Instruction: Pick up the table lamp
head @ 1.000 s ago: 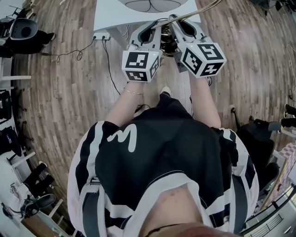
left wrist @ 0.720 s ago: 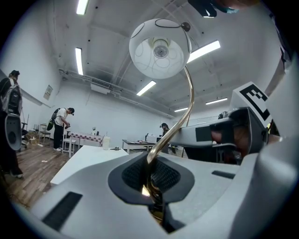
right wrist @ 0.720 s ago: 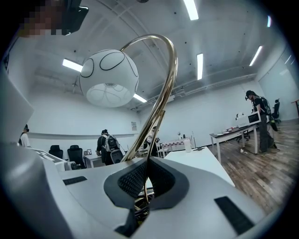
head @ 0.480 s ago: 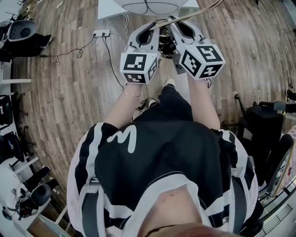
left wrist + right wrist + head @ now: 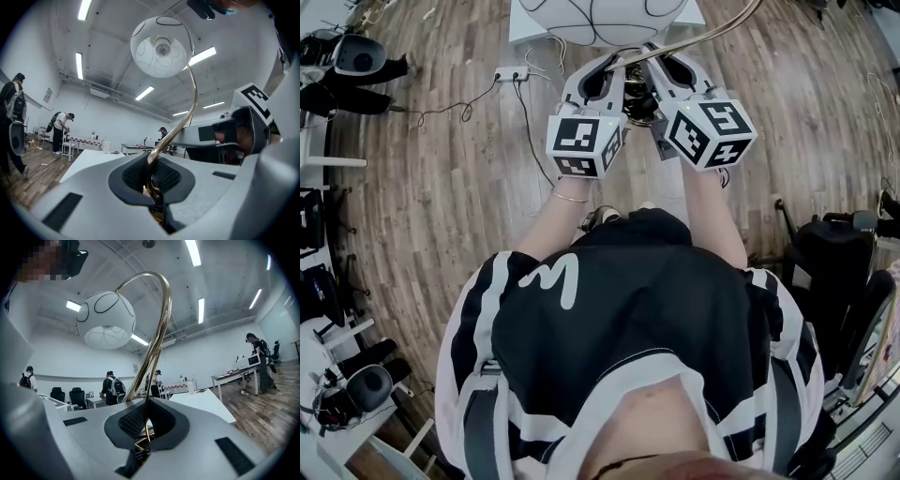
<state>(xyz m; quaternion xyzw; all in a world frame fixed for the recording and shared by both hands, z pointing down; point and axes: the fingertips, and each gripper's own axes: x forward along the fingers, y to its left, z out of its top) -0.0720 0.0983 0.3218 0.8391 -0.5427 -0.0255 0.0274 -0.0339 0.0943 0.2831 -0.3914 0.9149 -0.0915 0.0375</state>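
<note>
The table lamp has a curved brass stem (image 5: 187,112) (image 5: 157,333) and a white globe shade (image 5: 161,47) (image 5: 107,319). It is held off the floor in front of the person. In the head view the globe (image 5: 595,17) sits at the top edge, and the brass base (image 5: 636,94) lies between the two grippers. My left gripper (image 5: 614,61) (image 5: 152,190) is shut on the lower stem. My right gripper (image 5: 654,54) (image 5: 143,437) is shut on the same stem from the other side. Both point level, side by side.
A white table (image 5: 525,21) stands ahead, with a power strip (image 5: 511,72) and cables on the wood floor beside it. Chairs (image 5: 356,58) stand at left and a black chair (image 5: 830,258) at right. People (image 5: 61,131) (image 5: 111,389) work at far tables.
Both grippers have carried the lamp forward together, and the person has stepped. More of the globe now shows at the top of the head view. Both grips are unchanged.
</note>
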